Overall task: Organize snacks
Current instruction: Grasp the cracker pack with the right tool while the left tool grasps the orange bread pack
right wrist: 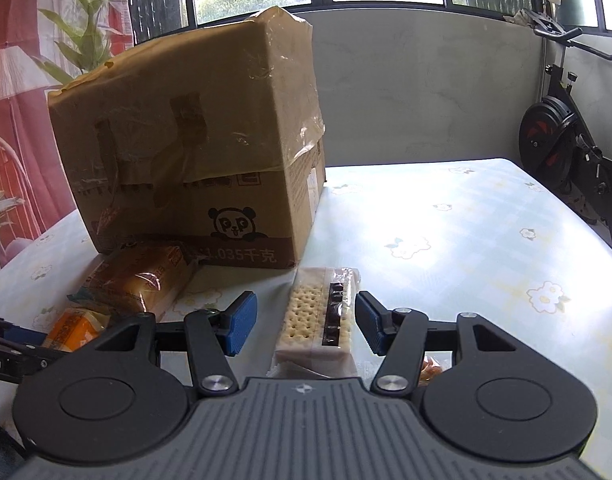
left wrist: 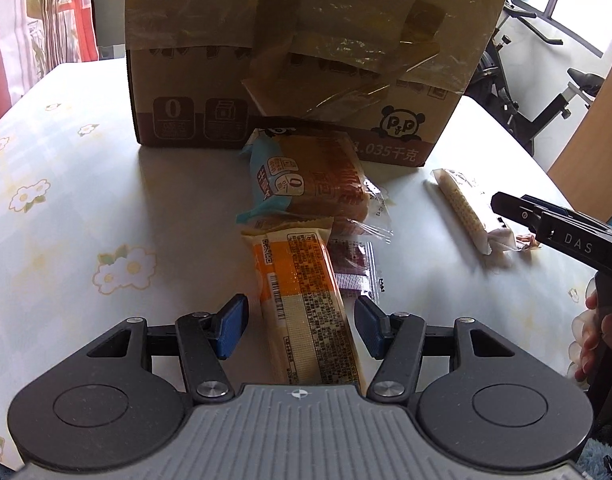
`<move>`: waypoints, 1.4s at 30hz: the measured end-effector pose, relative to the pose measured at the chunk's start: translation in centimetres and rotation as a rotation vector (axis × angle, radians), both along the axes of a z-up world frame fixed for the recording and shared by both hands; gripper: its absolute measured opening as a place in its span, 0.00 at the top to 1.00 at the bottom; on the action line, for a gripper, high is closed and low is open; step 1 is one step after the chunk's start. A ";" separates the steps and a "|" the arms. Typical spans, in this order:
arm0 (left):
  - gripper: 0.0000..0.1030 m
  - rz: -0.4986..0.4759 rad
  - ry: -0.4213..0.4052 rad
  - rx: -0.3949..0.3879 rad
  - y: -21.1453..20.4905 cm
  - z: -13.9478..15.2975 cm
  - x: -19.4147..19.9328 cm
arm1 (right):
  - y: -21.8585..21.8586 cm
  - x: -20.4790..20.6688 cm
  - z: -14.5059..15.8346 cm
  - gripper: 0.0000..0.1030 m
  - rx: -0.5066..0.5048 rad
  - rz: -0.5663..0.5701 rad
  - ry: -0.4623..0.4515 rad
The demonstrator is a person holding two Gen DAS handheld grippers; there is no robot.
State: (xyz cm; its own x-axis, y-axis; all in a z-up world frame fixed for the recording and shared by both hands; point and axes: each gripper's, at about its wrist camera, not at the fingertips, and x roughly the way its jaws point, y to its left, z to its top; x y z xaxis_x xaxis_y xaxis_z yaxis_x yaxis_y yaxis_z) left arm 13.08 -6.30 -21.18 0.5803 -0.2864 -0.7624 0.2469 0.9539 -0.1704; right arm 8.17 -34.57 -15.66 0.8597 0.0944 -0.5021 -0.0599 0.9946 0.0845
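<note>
Orange snack pack (left wrist: 306, 308) between left jaws

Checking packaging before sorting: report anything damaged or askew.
The brown cardboard box at the table's back looks battered: its top bulges, and clear tape with a torn cardboard flap hangs loose down its front. The snack packets look intact.

Flowered table (left wrist: 66, 208) with box (left wrist: 306, 60), snack packets (left wrist: 306, 312)

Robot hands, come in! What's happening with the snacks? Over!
Both claws open. Left claw straddles orange pack; right claw straddles crackers. Neither gripped. Box stands behind.
</note>
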 end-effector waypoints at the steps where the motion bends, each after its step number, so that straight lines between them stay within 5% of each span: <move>1: 0.41 0.000 -0.002 0.001 0.0 0.0 -0.1 | 0.0 0.2 -0.1 0.44 -0.006 -0.010 0.003; 11: 0.41 0.015 -0.008 0.005 0.2 0.1 -0.2 | 1.2 4.6 -1.3 0.44 -0.071 -0.046 0.073; 33: 0.41 0.057 -0.014 0.033 0.8 0.1 -0.1 | 1.8 4.5 -2.7 0.44 -0.120 -0.014 0.094; 37: 0.61 0.086 -0.014 0.024 1.6 0.1 0.2 | 1.6 4.7 -2.7 0.44 -0.110 -0.015 0.094; 42: 0.62 0.151 -0.018 0.018 2.8 0.1 0.4 | 1.1 5.0 -2.8 0.44 -0.096 -0.024 0.104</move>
